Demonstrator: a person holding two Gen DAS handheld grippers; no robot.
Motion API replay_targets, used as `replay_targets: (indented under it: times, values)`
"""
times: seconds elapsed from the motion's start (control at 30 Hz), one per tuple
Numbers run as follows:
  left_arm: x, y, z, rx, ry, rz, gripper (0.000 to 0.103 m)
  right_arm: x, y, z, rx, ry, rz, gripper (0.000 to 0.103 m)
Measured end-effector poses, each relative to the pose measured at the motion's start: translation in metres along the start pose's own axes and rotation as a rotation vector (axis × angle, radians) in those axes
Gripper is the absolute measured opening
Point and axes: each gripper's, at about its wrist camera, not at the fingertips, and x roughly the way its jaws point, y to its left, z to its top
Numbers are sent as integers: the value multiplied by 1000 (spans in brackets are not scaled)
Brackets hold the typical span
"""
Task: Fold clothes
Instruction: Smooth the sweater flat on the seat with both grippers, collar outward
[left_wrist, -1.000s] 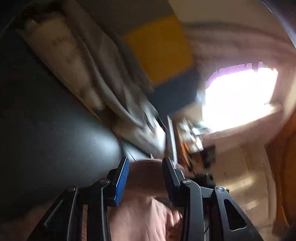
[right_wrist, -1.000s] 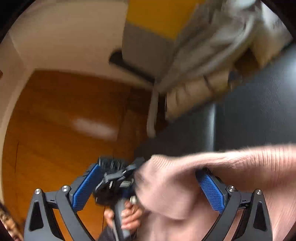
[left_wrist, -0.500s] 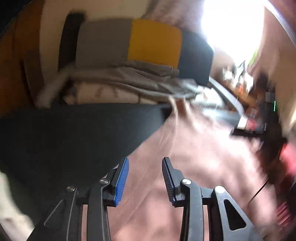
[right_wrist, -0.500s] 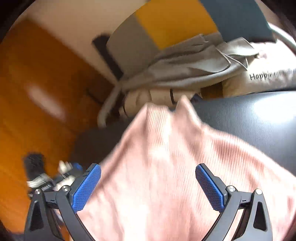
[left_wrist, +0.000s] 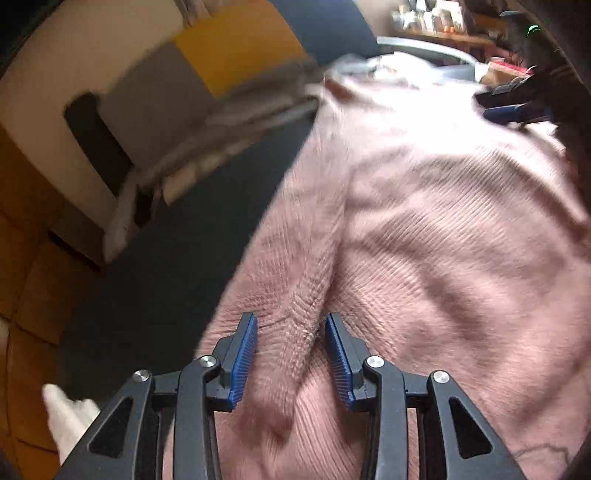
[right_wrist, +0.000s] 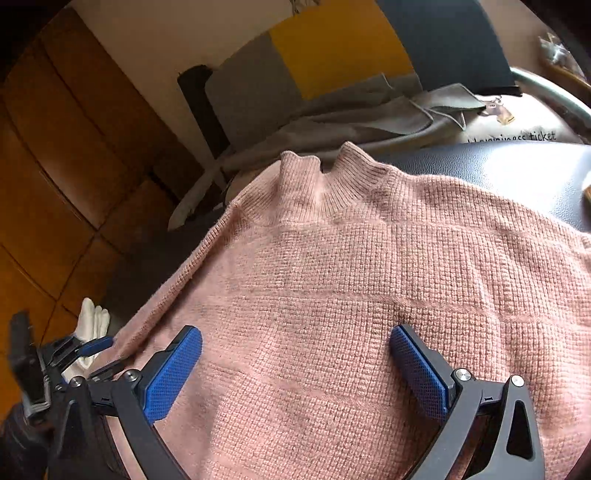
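A pink knit sweater (right_wrist: 351, 280) lies spread on a dark padded surface (right_wrist: 517, 173), its collar (right_wrist: 325, 177) pointing away. My right gripper (right_wrist: 295, 362) is wide open just above the sweater's body, holding nothing. In the left wrist view the sweater (left_wrist: 424, 221) fills the right side, and a raised fold of it (left_wrist: 295, 332) lies between the pads of my left gripper (left_wrist: 290, 354). The jaws stand partly apart around the fold and do not pinch it. The right gripper shows at the far edge of the left wrist view (left_wrist: 513, 110).
Grey clothes (right_wrist: 351, 118) and a white printed cushion (right_wrist: 517, 129) are piled behind the sweater against a grey, yellow and blue backrest (right_wrist: 332, 55). A wooden floor (right_wrist: 55, 166) lies to the left. A white glove (right_wrist: 92, 321) is near the surface's left edge.
The sweater has come down from being held up and now lies flat on the dark surface. Both grippers have swung down over it. The right gripper no longer holds any fabric.
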Motion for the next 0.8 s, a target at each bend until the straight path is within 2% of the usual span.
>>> replay_targets:
  times: [0.03, 0.1, 0.13, 0.23, 0.3, 0.37, 0.47, 0.6, 0.7, 0.77, 0.8]
  values:
    - [2, 12, 4, -64, 2, -39, 16, -1, -2, -1, 5, -10, 11, 103]
    - [5, 41, 9, -208, 3, -130, 7, -4, -9, -2, 23, -31, 43, 103]
    - [7, 58, 11, -282, 2, -172, 6, -5, -12, -2, 33, -38, 58, 103]
    - [16, 113, 11, -470, -17, -233, 6, -5, -16, -2, 39, -44, 68, 103]
    - [28, 145, 9, -563, -9, -247, 6, -4, -13, -3, 24, -38, 50, 103]
    - [43, 161, 9, -579, 23, -232, 6, -3, -12, -3, 14, -35, 38, 103]
    - [65, 160, 11, -526, 107, -199, 6, 2, -10, -3, 2, -30, 23, 103]
    - [66, 161, 22, -492, 172, -131, 23, 9, -2, -1, -37, -13, -27, 103]
    - [36, 149, 34, -477, 117, -19, 26, 14, 5, 2, -75, 12, -74, 103]
    - [10, 132, 44, -434, 28, 23, 25, 16, 11, 6, -101, 37, -104, 103]
    - [2, 123, 50, -417, -16, 20, 26, 18, 14, 9, -117, 50, -115, 103]
